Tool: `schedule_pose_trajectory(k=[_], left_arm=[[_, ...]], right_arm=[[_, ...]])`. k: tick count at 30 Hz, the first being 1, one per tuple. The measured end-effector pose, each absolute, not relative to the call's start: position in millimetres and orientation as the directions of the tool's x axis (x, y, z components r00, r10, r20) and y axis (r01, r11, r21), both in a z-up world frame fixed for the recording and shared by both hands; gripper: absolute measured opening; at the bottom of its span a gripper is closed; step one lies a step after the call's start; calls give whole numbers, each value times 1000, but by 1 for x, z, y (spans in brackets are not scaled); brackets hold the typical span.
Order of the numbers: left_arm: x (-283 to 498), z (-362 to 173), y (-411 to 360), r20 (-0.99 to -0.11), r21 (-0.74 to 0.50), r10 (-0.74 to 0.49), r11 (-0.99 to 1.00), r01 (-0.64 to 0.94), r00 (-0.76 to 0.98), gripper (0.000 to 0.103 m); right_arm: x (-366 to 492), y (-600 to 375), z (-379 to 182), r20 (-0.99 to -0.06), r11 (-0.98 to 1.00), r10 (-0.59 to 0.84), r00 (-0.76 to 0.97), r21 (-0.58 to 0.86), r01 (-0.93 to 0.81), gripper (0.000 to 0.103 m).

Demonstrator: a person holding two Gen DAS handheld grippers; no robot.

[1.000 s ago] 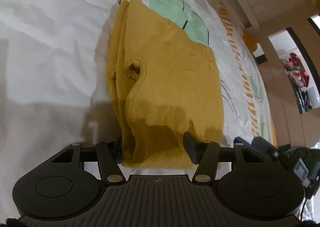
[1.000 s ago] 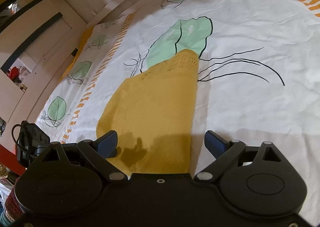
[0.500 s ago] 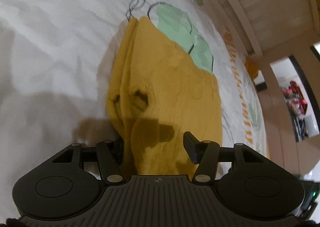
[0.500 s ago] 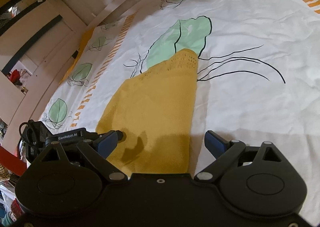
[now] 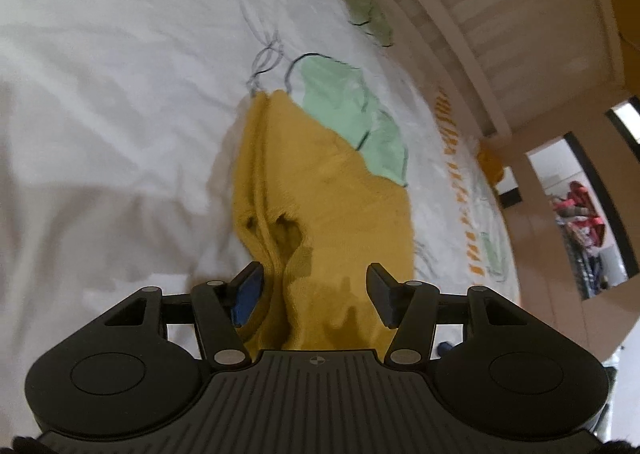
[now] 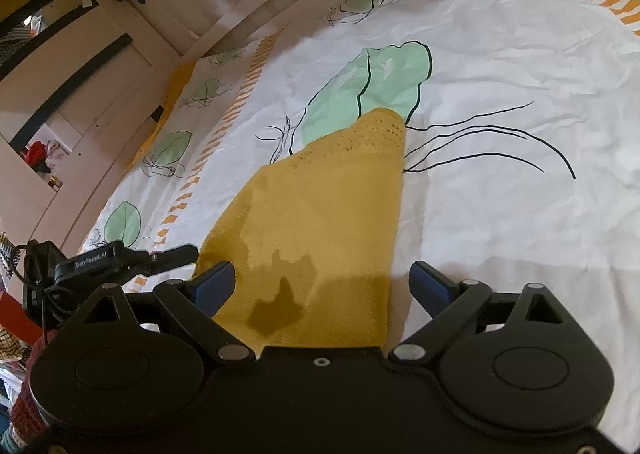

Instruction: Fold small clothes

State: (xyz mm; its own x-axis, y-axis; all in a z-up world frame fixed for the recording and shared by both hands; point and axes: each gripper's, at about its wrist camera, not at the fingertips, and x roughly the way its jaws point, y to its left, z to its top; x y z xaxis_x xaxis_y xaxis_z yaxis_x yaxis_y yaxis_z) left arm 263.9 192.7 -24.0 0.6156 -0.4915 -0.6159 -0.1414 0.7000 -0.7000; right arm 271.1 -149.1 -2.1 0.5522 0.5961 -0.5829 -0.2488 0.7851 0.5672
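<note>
yellow knit garment [image 6: 320, 222] lying part-folded on printed bedsheet [image 6: 500, 74] | left gripper [image 5: 314, 290] jaws wide, holding nothing, straddling bunched near edge | right gripper [image 6: 320, 286] likewise spread, empty | likely soft, light, floppy | best pinched at near hem corners
</note>
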Motion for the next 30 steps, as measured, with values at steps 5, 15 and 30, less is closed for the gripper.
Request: schedule_pose_trajectory(k=[5, 15, 30], left_arm=[[252, -38, 197, -694, -658, -461, 718, -227, 553, 54], [240, -50, 187, -723, -656, -488, 705, -267, 489, 56], [266, -67, 185, -630, -746, -499, 600, -288, 595, 57]], right_arm=[[270, -148, -1, -580, 783, 600, 551, 567, -255, 95], [273, -152, 0, -568, 780, 600, 564, 572, -253, 96], [301, -161, -20, -524, 730, 644, 557, 640, -241, 98]])
